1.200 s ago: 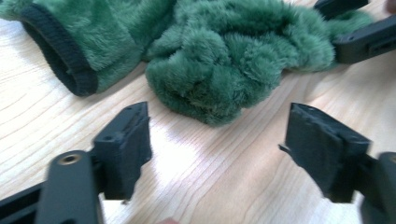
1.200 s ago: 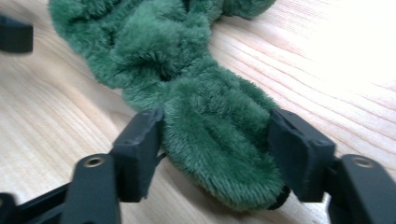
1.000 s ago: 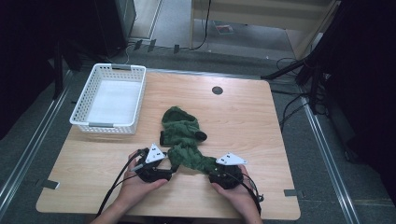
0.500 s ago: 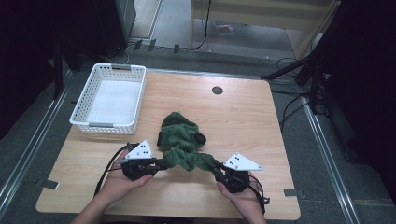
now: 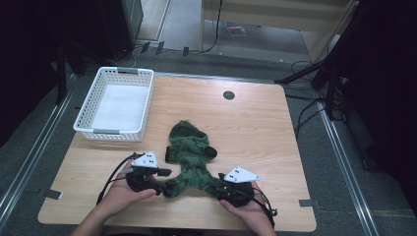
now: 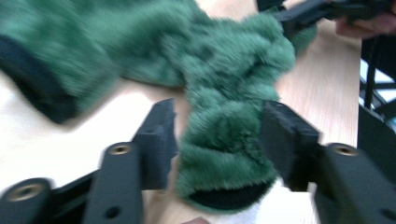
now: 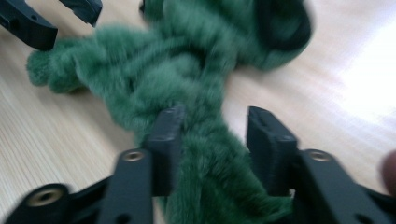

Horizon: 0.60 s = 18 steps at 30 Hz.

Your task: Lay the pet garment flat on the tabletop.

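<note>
Table [image 5: 255, 118]: a light wooden top with a small dark round hole near its far edge; grey floor and dark cables lie around it.
Basket [image 5: 87, 112]: white, slotted plastic, standing on the far left part of the table, well apart from the garment.
Garment [image 5: 189, 162]: a crumpled green fuzzy piece with dark cuffs, lying on the near middle of the table, its two near ends reaching out left and right toward the grippers.
Left gripper [image 6: 217, 140]: held in the person's left hand at the near left; its jaws stand wide, one on each side of a cuffed end of the garment.
Right gripper [image 7: 212, 135]: held in the right hand at the near right; its jaws are parted around the other fuzzy end.
</note>
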Available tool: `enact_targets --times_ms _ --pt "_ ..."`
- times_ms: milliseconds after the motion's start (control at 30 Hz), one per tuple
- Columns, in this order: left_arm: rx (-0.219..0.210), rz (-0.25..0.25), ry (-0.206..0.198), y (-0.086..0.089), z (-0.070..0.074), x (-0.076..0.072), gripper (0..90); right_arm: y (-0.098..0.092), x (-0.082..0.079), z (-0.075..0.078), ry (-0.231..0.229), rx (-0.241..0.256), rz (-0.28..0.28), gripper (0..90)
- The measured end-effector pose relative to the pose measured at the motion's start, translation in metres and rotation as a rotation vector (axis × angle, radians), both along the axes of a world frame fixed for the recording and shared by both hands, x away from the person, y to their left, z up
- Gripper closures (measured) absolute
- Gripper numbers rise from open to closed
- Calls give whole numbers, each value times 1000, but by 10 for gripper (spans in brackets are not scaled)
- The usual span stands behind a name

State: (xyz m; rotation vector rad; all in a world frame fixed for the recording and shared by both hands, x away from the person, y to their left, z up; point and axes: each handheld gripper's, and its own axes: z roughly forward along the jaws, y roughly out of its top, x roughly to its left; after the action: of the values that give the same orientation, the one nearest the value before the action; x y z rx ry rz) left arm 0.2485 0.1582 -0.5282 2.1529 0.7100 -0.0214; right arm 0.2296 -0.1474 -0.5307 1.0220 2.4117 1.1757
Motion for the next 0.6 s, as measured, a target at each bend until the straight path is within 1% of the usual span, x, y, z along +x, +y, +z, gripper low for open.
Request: enact_targets --times_ms 67,133,167,200,300,333,400,433,467,500,533,567,600 --pt "47 -29 -10 -5 -3 -4 612 1 0 -5 23 -15 26 686" --pt "101 -62 -24 -8 -6 -7 703 0 0 -6 39 -12 34 726" --pt "128 -72 -34 -8 -7 -8 739 -2 0 -6 43 -8 36 740" --pt "146 -72 -46 -7 -8 -8 777 -3 0 -6 50 -5 37 754" --pt "151 -75 -31 0 -10 -8 871 -9 -1 -7 70 -2 40 781" --pt "153 -72 -26 2 -10 -8 879 -11 -2 -7 71 -4 41 781" --pt "141 -70 -14 7 -10 -7 872 -12 -5 -6 61 -19 52 764" --pt "126 -71 -10 9 -10 -7 845 -12 -6 -6 56 -21 54 733" --pt "99 -72 -5 12 -8 -7 782 -12 -6 -4 56 -15 60 691" --pt "63 -56 -8 14 -6 -6 660 -13 -6 -1 54 2 65 650" --pt "16 -41 -2 17 -3 -5 547 -13 -5 4 46 33 63 609" --pt "-48 -22 7 22 0 -2 479 -14 -3 10 37 71 60 575" --pt "-116 12 21 27 2 2 442 -15 0 17 26 115 56 555"
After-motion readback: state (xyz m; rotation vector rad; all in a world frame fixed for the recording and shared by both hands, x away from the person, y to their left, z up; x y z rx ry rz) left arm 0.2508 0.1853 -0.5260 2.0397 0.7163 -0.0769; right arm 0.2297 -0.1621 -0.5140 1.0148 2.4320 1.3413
